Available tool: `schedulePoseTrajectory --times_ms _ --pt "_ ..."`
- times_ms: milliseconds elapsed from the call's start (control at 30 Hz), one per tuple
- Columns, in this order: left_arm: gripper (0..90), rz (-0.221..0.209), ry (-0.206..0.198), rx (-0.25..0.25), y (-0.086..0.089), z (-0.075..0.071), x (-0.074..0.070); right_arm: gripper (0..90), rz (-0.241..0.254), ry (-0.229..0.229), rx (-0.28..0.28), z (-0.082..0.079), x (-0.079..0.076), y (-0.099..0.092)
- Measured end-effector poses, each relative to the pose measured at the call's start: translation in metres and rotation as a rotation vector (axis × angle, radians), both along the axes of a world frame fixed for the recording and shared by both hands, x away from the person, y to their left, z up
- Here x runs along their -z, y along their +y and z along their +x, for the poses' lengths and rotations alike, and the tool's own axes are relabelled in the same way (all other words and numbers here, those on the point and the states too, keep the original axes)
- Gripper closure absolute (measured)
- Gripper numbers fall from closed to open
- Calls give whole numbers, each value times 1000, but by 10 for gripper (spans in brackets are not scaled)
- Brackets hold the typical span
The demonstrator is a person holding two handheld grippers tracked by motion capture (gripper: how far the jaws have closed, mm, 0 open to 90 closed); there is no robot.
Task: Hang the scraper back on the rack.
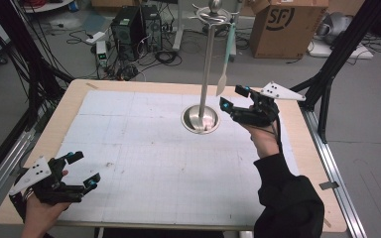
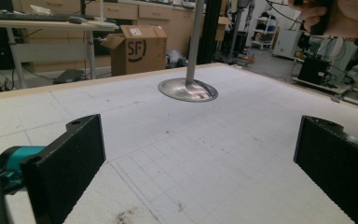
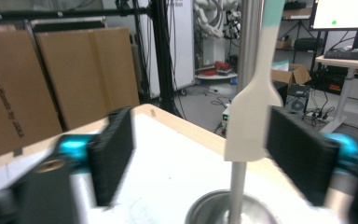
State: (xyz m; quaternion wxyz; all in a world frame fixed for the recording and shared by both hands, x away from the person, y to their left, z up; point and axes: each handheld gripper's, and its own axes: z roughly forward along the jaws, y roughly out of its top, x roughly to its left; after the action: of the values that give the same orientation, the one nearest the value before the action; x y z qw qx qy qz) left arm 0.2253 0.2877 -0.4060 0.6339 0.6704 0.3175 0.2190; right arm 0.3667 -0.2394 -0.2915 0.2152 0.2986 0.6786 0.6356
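- Spatula (image 1: 223, 79): it hangs from a hook at the top of the metal stand (image 1: 207, 69), blade down and long axis upright, at the far right of the table (image 1: 129, 148).
- Right gripper (image 1: 234, 99): just right of the blade, jaws wide apart; in the right gripper view the blade (image 3: 248, 121) sits between them, seemingly untouched.
- Left gripper (image 1: 82, 171): near-left corner, well apart from the stand, jaws open and empty.
- The right hand is nearer, so any next move on the spatula falls to it.
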Motion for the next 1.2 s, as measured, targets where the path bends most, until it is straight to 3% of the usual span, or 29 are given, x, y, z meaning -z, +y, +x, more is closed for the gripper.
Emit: schedulePoseTrajectory --times_ms 100,233,467,500,600,700,833,1033,1200 --pt "24 3 0 10 -5 3 1 0 15 22 -1 -14 14 0" --pt "24 11 2 23 -9 5 2 0 -2 23 -15 -25 24 0" --pt "24 4 -1 27 -11 8 1 0 -62 -75 -29 -62 47 2" --pt "24 1 -2 27 -11 9 2 0 -85 -95 -36 -73 55 3" --pt "24 -1 -9 33 -13 10 2 0 -109 -96 -54 -81 63 4" --pt "24 -22 -11 67 -15 11 2 0 -101 -93 -78 -92 74 2" --pt "24 -10 -7 72 -18 12 2 0 -88 -46 -107 -94 86 -4" --pt "24 -17 -18 69 -16 11 -1 0 -56 -38 -97 -99 98 -21" --pt "24 -12 -25 38 -11 11 -3 0 -35 -8 -81 -97 113 -40"
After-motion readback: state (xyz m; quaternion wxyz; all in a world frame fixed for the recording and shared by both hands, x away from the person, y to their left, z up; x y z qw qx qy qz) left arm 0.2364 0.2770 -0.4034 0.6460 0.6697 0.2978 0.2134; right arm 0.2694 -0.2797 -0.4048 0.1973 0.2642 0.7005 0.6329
